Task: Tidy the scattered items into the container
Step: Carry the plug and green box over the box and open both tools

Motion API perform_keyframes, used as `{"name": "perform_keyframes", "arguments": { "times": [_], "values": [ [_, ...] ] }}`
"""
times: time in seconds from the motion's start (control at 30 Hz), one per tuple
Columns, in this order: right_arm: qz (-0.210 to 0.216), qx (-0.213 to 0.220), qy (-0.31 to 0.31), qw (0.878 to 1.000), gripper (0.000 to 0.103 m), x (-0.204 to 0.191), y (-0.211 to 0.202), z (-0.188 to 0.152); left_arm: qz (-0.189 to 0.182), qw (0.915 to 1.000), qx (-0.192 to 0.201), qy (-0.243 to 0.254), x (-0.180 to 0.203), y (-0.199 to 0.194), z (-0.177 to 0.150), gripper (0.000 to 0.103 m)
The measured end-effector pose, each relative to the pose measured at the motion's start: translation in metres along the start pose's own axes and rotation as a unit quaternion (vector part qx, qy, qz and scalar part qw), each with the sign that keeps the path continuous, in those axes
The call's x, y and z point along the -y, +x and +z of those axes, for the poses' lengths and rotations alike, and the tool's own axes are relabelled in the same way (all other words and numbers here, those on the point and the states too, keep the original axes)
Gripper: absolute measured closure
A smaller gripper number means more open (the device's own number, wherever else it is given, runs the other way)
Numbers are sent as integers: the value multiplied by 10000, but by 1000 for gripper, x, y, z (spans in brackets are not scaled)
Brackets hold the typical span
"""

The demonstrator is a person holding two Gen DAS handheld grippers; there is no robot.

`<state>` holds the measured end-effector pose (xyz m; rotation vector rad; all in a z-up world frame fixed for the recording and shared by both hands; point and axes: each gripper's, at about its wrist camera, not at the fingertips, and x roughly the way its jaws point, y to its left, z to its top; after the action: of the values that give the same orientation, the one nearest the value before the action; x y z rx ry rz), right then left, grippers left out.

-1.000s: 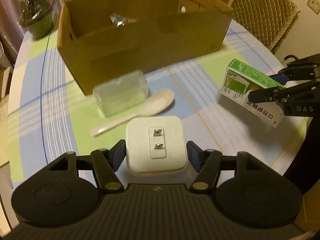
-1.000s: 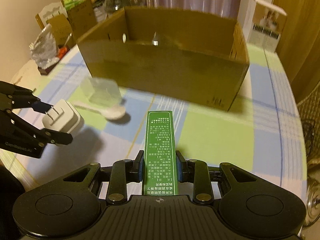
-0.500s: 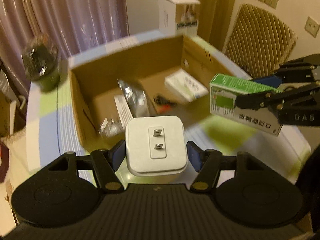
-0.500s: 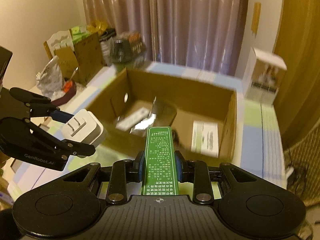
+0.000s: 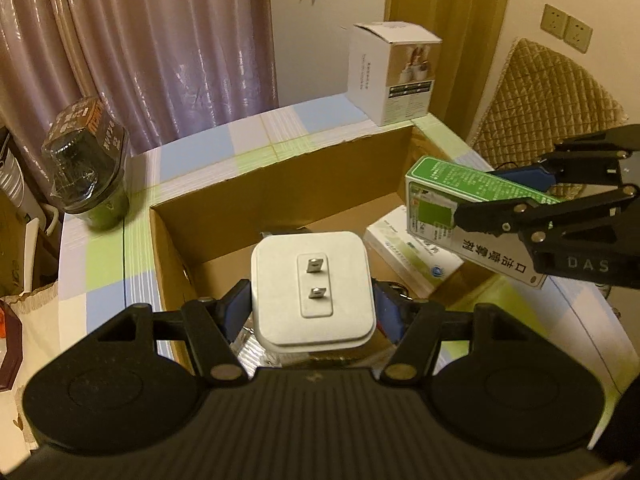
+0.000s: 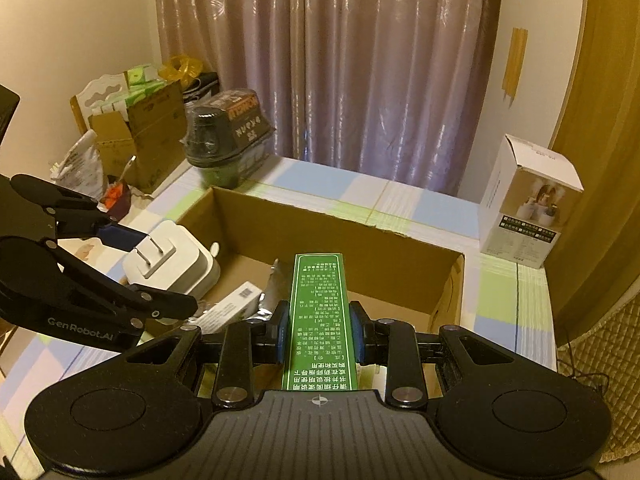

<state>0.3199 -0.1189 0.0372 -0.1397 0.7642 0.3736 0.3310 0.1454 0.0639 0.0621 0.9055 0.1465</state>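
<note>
Up front in the left wrist view, the left gripper [image 5: 313, 307] is clamped on a white plug [image 5: 313, 289], blue pads pressed to its two sides and the two metal prongs facing the camera; the plug hangs above the near left part of the open carton [image 5: 276, 184]. Inside the carton a white flat box [image 5: 412, 254] lies on the floor toward the right wall, and crinkled foil [image 5: 250, 342] shows just under the plug, mostly hidden by it. To the right, the right gripper [image 5: 500, 196] is closed on a green box [image 5: 460, 216], held tilted over the carton's right end, above the flat box. Behind the carton on the checked table [image 5: 200, 152] stand a wrapped dark tub [image 5: 86, 160] at the left and a tall white box [image 5: 392, 76] at the back right, both outside the carton. Next, in the right wrist view, the right gripper [image 6: 319, 334] pinches the green box [image 6: 319, 320] by its long sides, its green printed face up and its far end reaching out over the carton [image 6: 336, 224]. Below it the carton holds foil [image 6: 276, 288] and a white pack [image 6: 232, 306] with a printed code, lying toward the near left corner. At the left, the left gripper [image 6: 160, 268] grips the plug [image 6: 172, 264] above the carton's left wall. The tub [image 6: 228, 136] sits beyond the far left corner, the tall box [image 6: 528, 200] beyond the far right.
</note>
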Motion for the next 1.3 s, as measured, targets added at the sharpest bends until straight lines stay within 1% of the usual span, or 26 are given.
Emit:
{"name": "perform_keyframes", "arguments": {
  "times": [0.27, 0.4, 0.43, 0.47, 0.8, 1.13, 1.2, 1.3],
  "values": [
    [-30, -145, 81, 9999, 71, 15, 32, -7, -5, 9999, -122, -62, -13, 34, -3, 42],
    [-45, -184, 132, 9997, 71, 19, 42, -10, 70, 9999, -72, -88, -16, 43, -3, 41],
    [-46, -191, 134, 9997, 71, 20, 44, -11, 75, 9999, -56, -112, -18, 44, -3, 37],
    [-44, -201, 136, 9997, 71, 20, 45, -11, 72, 9999, -51, -127, -19, 45, -3, 36],
    [-24, -213, 120, 9997, 70, 15, 52, -12, 88, 9999, -78, -54, -25, 40, -12, 35],
    [-55, -150, 155, 9998, 70, 9, 59, -5, -4, 9999, -135, -5, -26, 42, -20, 34],
    [-64, -102, 211, 9997, 70, 11, 59, -3, -12, 9999, -135, -12, -27, 42, -21, 34],
    [-233, 161, 163, 9995, 69, 10, 58, -1, -16, 9999, -128, -22, -28, 42, -21, 32]
  ]
}}
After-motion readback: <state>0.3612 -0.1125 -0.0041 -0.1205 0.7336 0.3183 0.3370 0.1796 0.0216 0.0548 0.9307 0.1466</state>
